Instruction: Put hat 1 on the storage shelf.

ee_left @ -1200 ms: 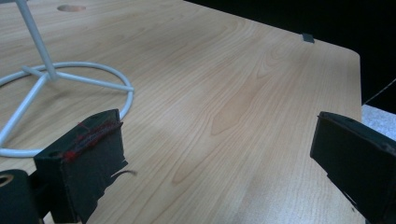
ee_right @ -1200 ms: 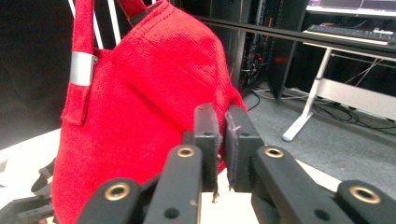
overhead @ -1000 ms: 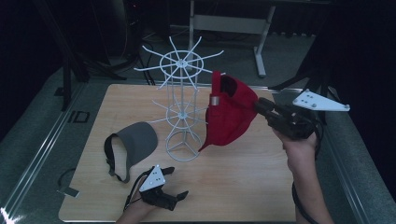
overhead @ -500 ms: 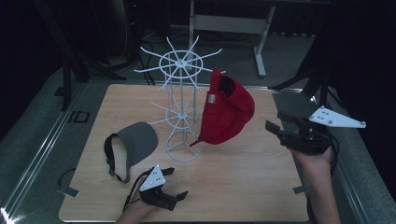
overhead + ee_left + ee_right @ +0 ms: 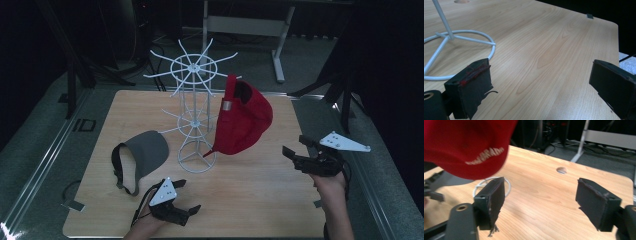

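Left of the white wire rack (image 5: 196,105) lies a grey visor (image 5: 142,152), untouched. The left gripper (image 5: 181,200) rests low before the rack, jaws apart. A red cap (image 5: 243,119) now hangs on the rack's right side; the right gripper (image 5: 295,152) has let go and drawn back, jaws apart, so this hanging looks finished.

Both grippers black: left gripper (image 5: 184,197), right gripper (image 5: 296,150). Each carries a grey triangular plate. Finger pads (image 5: 477,86) frayed, red-smeared on left.
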{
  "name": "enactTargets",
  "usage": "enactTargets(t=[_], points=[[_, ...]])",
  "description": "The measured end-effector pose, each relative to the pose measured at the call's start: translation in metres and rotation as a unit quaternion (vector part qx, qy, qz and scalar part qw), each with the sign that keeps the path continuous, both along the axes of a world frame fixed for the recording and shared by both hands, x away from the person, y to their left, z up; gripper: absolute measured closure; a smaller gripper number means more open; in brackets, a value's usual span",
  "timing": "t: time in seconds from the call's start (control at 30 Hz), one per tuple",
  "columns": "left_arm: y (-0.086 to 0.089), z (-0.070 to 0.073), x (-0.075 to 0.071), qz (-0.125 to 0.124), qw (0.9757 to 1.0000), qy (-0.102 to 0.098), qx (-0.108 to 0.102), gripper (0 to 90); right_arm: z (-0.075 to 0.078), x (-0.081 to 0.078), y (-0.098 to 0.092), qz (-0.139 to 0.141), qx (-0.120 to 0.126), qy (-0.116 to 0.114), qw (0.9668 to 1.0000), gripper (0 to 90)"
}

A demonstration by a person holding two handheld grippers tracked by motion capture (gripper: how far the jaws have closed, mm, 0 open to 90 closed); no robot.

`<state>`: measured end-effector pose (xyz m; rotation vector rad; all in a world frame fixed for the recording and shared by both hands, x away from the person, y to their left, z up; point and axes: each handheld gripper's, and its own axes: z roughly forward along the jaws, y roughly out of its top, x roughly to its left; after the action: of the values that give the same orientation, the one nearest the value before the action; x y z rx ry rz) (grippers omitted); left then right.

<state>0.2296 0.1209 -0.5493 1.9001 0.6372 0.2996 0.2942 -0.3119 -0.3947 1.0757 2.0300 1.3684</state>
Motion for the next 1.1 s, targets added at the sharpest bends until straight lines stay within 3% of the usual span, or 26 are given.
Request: enactTargets(t=[0.13, 0.3, 0.53, 0.83, 1.1], points=[[0.0, 0.001, -0.001, 0.001, 1.0, 0.002, 0.003, 4.2, -0.021, 0.004, -0.007, 0.003, 0.007, 0.014, 0.9999, 17.3], [-0.001, 0.0, -0.001, 0.003, 0.9999, 0.004, 0.015, 4.6, -0.042, 0.003, -0.014, -0.014, 0.003, 0.016, 0.9998, 22.5], [-0.001, 0.0, -0.001, -0.001, 0.9997, 0.014, 0.017, 4.6, -0.074, 0.004, -0.022, -0.025, -0.029, 0.034, 0.9987, 21.9], [-0.002, -0.001, 0.0, -0.007, 0.9994, 0.022, 0.025, 4.6, -0.105, 0.0, -0.031, -0.048, -0.035, 0.033, 0.9977, 19.9], [-0.002, -0.003, 0.001, -0.009, 0.9991, 0.029, 0.028, 4.6, -0.13, -0.003, -0.043, -0.06, -0.043, 0.049, 0.996, 19.5]])
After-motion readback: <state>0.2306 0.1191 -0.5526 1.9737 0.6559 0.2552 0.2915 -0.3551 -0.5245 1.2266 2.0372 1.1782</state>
